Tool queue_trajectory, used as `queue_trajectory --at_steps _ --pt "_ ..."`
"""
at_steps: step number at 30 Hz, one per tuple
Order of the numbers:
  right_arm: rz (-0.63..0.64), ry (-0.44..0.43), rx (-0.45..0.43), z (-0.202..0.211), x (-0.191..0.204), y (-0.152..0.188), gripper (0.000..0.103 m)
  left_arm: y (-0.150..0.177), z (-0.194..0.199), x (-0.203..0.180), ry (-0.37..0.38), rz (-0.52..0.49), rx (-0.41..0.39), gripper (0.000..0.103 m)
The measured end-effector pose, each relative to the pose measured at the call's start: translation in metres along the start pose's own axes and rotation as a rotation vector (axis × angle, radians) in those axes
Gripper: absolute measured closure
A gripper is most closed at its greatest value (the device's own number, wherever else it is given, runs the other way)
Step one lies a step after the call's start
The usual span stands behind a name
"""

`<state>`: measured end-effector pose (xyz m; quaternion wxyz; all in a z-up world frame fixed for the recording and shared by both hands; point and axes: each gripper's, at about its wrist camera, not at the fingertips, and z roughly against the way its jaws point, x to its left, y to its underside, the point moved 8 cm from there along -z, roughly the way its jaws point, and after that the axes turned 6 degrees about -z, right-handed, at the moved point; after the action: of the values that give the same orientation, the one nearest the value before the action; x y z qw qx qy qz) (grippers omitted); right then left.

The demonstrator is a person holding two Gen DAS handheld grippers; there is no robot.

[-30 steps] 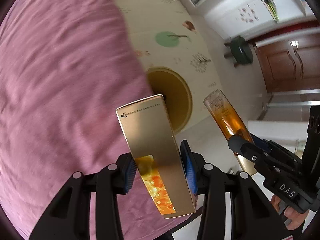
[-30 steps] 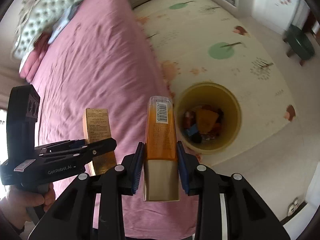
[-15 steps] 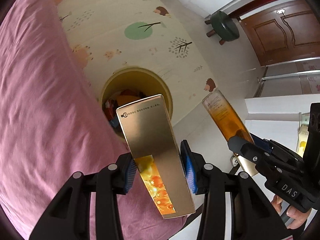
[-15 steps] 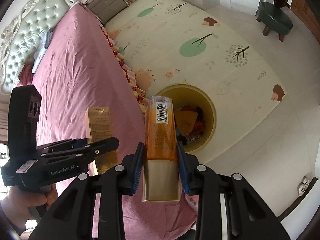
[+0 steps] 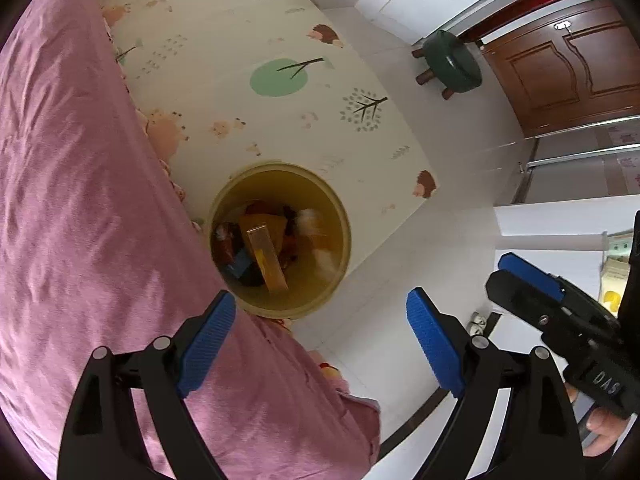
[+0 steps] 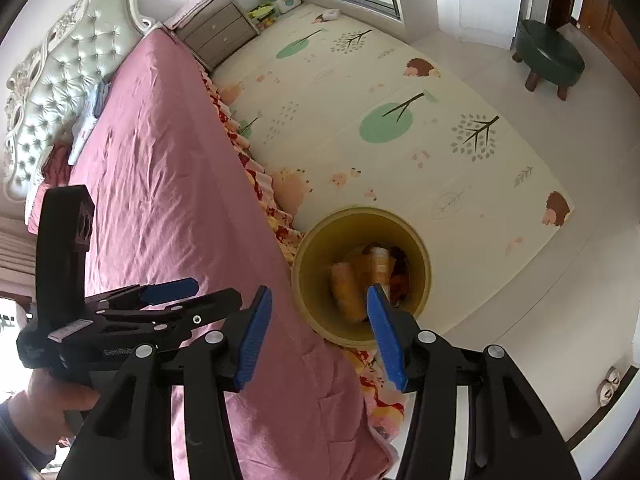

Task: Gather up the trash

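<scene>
White "DAS" is printed on the black body of the right gripper [image 5: 524,276], seen in left wrist view. "GenRob…" in pale letters, rest cut off, sits on the black left gripper [image 6: 188,292] body in right wrist view. No other legible txt.

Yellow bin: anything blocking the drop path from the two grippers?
Nothing visible does. The yellow bin stands open-topped on the floor beside the bed. Left gripper and right gripper jaws have just been opening, nothing between them; the gold box already lies inside.
</scene>
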<state>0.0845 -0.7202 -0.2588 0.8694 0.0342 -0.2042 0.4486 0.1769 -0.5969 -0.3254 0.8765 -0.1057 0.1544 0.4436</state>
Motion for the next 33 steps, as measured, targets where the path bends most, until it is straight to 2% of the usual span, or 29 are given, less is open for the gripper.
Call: queue_trajectory --at_steps 11,18,24,33 --pt "0.021 0.0 0.025 -0.001 0.019 0.01 0.054 0.015 0.012 0.008 0.0 0.01 -0.015 0.016" --pt "0.049 -0.011 0.022 0.015 0.037 0.017 0.054 0.032 0.04 0.021 -0.011 0.04 -0.061 0.016" --pt "0.129 -0.023 0.044 0.019 0.077 0.04 0.054 0.061 0.08 0.044 -0.057 0.07 -0.119 0.014" --pt "0.242 -0.053 0.095 0.007 0.148 0.095 0.054 0.127 0.125 0.098 -0.117 0.159 -0.158 0.013"
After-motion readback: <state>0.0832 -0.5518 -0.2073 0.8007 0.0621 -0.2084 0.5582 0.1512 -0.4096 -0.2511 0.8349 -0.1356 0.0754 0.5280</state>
